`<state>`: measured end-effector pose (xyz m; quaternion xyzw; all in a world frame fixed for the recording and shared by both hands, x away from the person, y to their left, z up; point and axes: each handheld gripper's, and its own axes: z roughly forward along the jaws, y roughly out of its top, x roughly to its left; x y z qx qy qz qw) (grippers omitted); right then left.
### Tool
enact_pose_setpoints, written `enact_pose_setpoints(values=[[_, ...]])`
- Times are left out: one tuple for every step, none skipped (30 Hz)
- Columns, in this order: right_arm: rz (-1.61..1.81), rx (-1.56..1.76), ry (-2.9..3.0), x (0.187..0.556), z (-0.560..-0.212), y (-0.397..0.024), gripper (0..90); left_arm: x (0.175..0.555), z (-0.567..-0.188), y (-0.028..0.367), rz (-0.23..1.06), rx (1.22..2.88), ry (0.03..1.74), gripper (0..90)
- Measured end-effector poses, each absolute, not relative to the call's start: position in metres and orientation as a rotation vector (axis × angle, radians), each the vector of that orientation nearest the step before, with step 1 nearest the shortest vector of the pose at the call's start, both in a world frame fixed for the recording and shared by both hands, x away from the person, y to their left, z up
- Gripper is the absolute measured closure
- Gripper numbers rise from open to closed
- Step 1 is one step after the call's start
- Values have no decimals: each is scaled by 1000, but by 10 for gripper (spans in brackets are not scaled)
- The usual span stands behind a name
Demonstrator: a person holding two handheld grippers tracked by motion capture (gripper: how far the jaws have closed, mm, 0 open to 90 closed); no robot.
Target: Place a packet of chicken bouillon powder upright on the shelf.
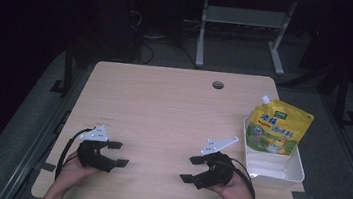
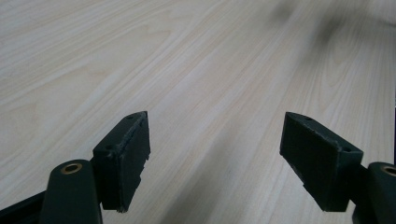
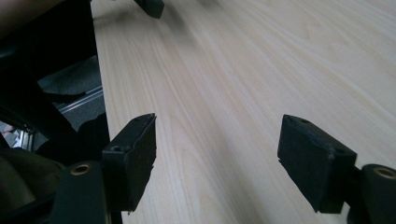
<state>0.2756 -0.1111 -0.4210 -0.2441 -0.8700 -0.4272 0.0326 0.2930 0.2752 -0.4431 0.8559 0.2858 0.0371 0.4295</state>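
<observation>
A yellow spouted pouch [image 1: 276, 127] leans in a white tray [image 1: 277, 171] at the table's right side, its white cap at the top left. My left gripper [image 1: 118, 154] rests open near the front left of the table, jaws pointing right. My right gripper [image 1: 190, 169] rests open near the front right, jaws pointing left, just left of the tray. In the left gripper view the jaws [image 2: 215, 163] stand wide apart over bare wood. In the right gripper view the jaws [image 3: 217, 161] are also wide apart over bare wood. Nothing is held.
The light wooden table [image 1: 163, 113] has a round cable hole [image 1: 218, 85] near its far edge. In the right gripper view the table's edge [image 3: 100, 84] drops to dark floor. A desk frame [image 1: 242, 31] stands beyond the table.
</observation>
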Motion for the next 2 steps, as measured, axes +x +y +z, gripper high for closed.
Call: enact_pose_setpoints(values=[[-1302, -743, -2687, 275, -423, -110, 272, 293, -443, 275, 93, 2136, 714, 232], [-1302, -743, -2687, 275, -423, -110, 272, 293, -443, 275, 92, 2136, 715, 232]])
